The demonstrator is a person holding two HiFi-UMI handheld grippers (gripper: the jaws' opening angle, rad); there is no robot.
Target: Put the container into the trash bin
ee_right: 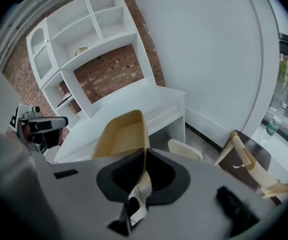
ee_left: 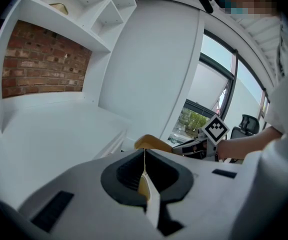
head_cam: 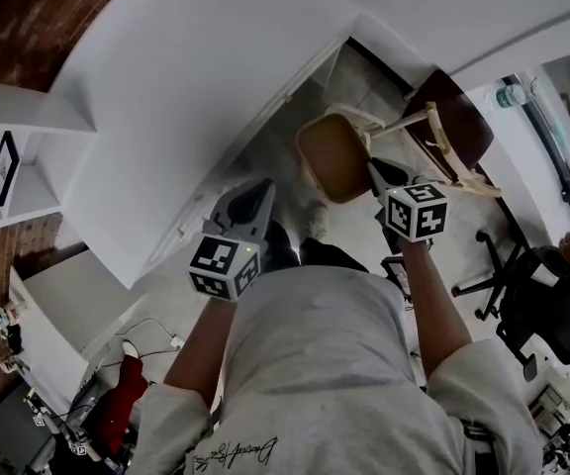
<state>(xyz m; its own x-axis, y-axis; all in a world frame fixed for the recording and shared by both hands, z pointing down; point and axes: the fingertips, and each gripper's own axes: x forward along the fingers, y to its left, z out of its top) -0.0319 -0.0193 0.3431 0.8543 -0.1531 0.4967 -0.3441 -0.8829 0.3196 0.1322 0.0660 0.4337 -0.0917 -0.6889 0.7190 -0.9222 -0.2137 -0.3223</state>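
Note:
The container (head_cam: 332, 156) is a tan, open-topped tub held up in the air over the grey floor. My right gripper (head_cam: 372, 172) is shut on its side wall. In the right gripper view the tub (ee_right: 121, 136) rises from between the closed jaws of that gripper (ee_right: 145, 155). My left gripper (head_cam: 262, 190) hangs shut a little left of the tub, apart from it. In its own view this gripper (ee_left: 144, 155) holds nothing, and the tub (ee_left: 154, 143) shows beyond it. A cream rounded object (ee_right: 184, 149), possibly the bin, stands on the floor below.
A white desk (head_cam: 186, 107) with shelves (ee_right: 89, 29) against a brick wall fills the left. A wooden chair (head_cam: 443, 137) stands at the right, with a black office chair (head_cam: 552, 305) nearer. Cables and clutter (head_cam: 117, 394) lie at the lower left.

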